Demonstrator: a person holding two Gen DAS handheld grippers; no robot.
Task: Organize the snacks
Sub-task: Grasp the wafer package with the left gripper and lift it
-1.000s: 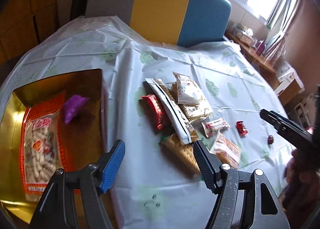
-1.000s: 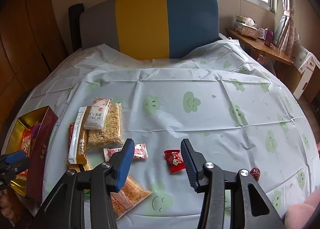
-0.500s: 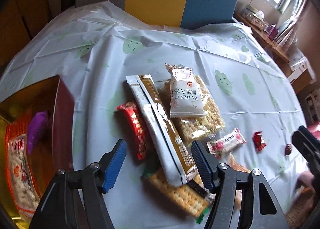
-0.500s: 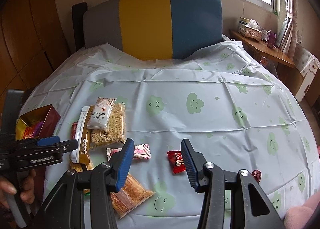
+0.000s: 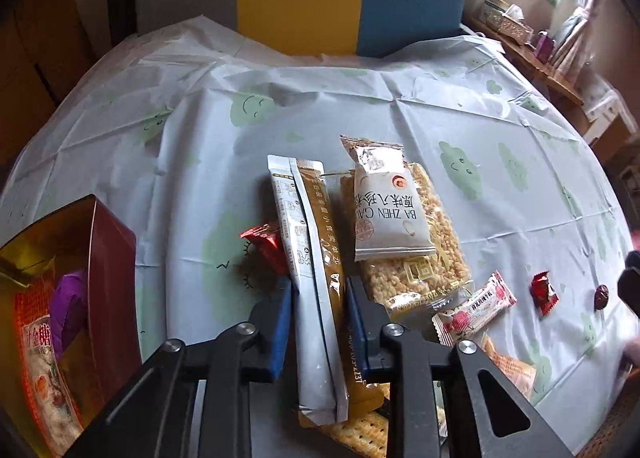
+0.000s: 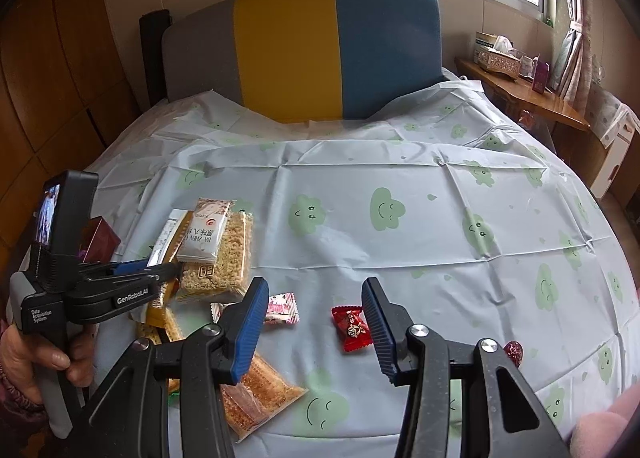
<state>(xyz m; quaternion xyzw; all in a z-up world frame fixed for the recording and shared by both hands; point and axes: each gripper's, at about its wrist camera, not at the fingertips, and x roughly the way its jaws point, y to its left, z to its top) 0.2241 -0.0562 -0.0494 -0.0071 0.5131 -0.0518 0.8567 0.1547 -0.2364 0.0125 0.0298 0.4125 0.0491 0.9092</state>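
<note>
My left gripper (image 5: 318,290) is shut on a long white and brown snack stick pack (image 5: 308,242), lying on the table; it also shows in the right wrist view (image 6: 154,268). Beside the pack lie a white Ba Zhen Gao packet (image 5: 386,210) on a rice crisp bar (image 5: 416,258), a red wrapper (image 5: 266,246), a pink candy (image 5: 474,308) and a cracker pack (image 5: 356,432). My right gripper (image 6: 316,300) is open and empty above a red candy (image 6: 352,328) and the pink candy (image 6: 282,308).
A red and gold box (image 5: 108,270) at the left holds an orange snack bag (image 5: 44,370) and a purple packet (image 5: 70,310). A small red candy (image 5: 544,292), a dark red sweet (image 5: 601,296) and an orange biscuit pack (image 6: 256,392) lie near the front edge.
My left gripper moved forward from the box to the snack pile and closed on the long stick pack. My right gripper stayed open and hardly moved.
</note>
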